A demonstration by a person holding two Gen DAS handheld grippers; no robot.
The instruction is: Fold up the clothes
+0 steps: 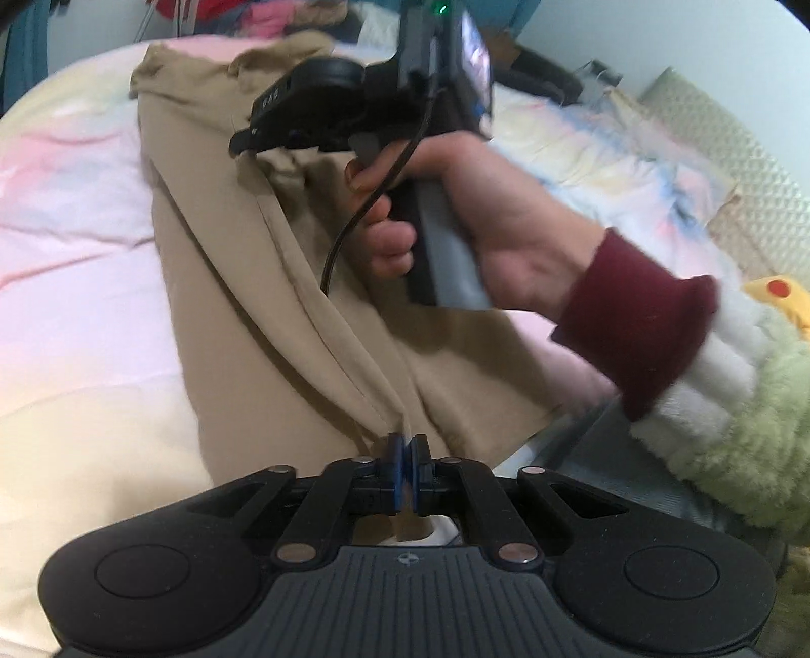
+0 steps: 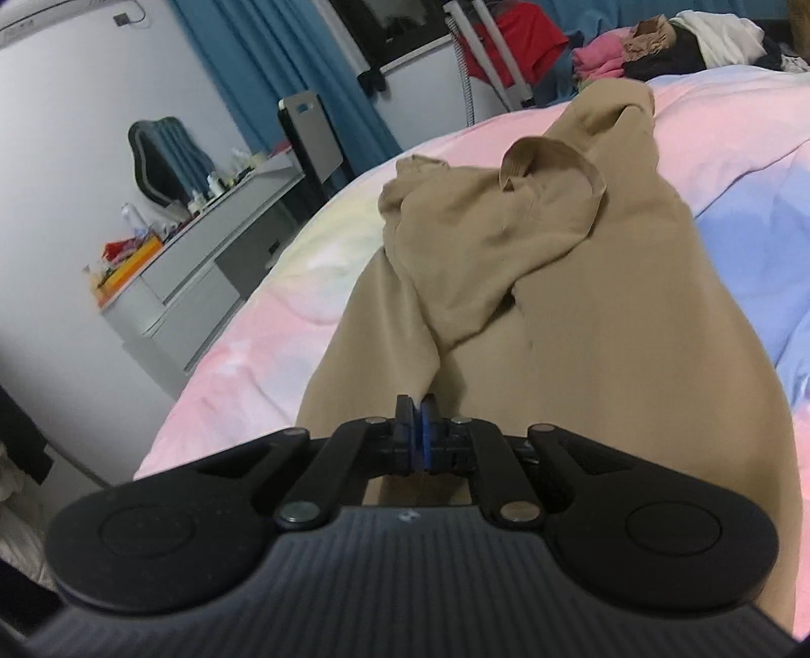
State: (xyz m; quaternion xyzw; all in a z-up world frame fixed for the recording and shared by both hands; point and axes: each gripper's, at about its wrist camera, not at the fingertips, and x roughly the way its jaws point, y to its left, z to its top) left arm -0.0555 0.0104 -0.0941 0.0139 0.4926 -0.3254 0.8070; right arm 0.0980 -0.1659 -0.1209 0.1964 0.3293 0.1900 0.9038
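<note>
We see both grippers pinched on the tan trousers (image 2: 582, 314) lying on the pink duvet (image 1: 76, 243): left gripper (image 1: 406, 448) fingers closed on a fold, right gripper (image 2: 418, 410) likewise.

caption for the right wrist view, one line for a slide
Right gripper shut on a tan garment spread over a pastel bedspread, dresser behind.

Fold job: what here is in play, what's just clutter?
In play: tan stretchy cloth garment; left gripper and right gripper, jaws shut on it.
Clutter: pastel quilt; grey dresser; yellow plush toy; far clothes pile.
</note>
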